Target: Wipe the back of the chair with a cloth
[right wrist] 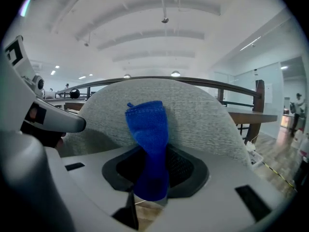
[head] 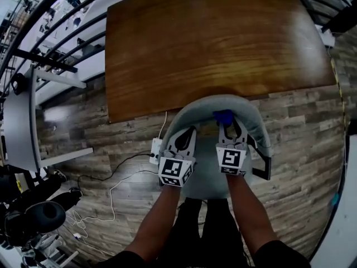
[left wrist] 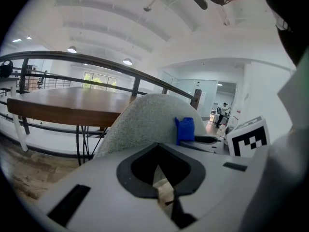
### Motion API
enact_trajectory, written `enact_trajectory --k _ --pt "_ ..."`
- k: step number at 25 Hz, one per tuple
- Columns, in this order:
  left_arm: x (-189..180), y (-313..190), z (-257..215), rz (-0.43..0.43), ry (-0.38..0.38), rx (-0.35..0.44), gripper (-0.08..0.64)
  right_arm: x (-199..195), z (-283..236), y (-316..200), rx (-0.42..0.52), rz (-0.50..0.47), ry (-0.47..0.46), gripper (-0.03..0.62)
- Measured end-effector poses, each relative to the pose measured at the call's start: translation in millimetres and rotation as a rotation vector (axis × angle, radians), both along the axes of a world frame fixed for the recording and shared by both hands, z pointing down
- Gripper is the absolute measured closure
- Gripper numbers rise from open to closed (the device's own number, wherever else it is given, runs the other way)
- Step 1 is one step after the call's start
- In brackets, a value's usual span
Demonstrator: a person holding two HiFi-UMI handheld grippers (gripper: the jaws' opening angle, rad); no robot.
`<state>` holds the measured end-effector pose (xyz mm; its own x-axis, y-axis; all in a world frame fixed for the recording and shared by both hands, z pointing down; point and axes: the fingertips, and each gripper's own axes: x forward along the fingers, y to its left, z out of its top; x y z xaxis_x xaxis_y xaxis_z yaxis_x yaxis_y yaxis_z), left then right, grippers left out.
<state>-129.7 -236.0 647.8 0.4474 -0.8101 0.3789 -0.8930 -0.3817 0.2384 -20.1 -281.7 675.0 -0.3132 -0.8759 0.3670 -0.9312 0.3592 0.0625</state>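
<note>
A grey upholstered chair with a curved back (head: 192, 109) stands right in front of me, pushed up to a wooden table (head: 212, 38). My right gripper (head: 230, 128) is shut on a blue cloth (head: 223, 116), and the cloth (right wrist: 148, 139) sticks up from the jaws in front of the inner face of the chair back (right wrist: 198, 115); contact cannot be told. My left gripper (head: 187, 134) hovers over the seat to the left, shut with nothing in it. In the left gripper view the chair back (left wrist: 142, 122) fills the middle and the cloth (left wrist: 185, 129) shows at its right.
A dark metal railing (head: 67, 21) runs past the far side of the table. A white power strip (head: 155, 149) and loose cables (head: 111, 188) lie on the wood floor left of the chair. Black equipment (head: 33, 216) sits at lower left.
</note>
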Motion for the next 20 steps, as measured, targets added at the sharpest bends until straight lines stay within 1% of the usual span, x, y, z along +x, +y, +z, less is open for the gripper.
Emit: enact_trajectory --k 4,9,11,15,18,20 --pt "18.8 -5.4 -6.2 0.039 -0.012 0.019 0.555 20.1 -2.9 0.2 -0.001 0.038 0.001 0.476" --pt "50.3 -15.0 -19.8 0.088 0.012 0.052 0.555 46.4 -8.3 3.1 0.015 0.081 0.013 0.476" --pt "61.9 -16.7 -20.4 0.106 0.017 0.052 0.555 58.1 -8.7 6.1 0.014 0.105 0.013 0.476" --pt "88.1 -13.9 -27.5 0.153 0.062 0.047 0.555 76.0 -7.3 13.7 0.011 0.128 0.010 0.476" --pt "106.2 -13.1 -37.0 0.192 0.072 0.064 0.555 85.9 -8.1 16.9 0.008 0.135 0.014 0.476" --pt "111.4 -12.7 -38.1 0.199 0.074 0.064 0.555 92.2 -8.6 19.4 0.004 0.149 0.017 0.476"
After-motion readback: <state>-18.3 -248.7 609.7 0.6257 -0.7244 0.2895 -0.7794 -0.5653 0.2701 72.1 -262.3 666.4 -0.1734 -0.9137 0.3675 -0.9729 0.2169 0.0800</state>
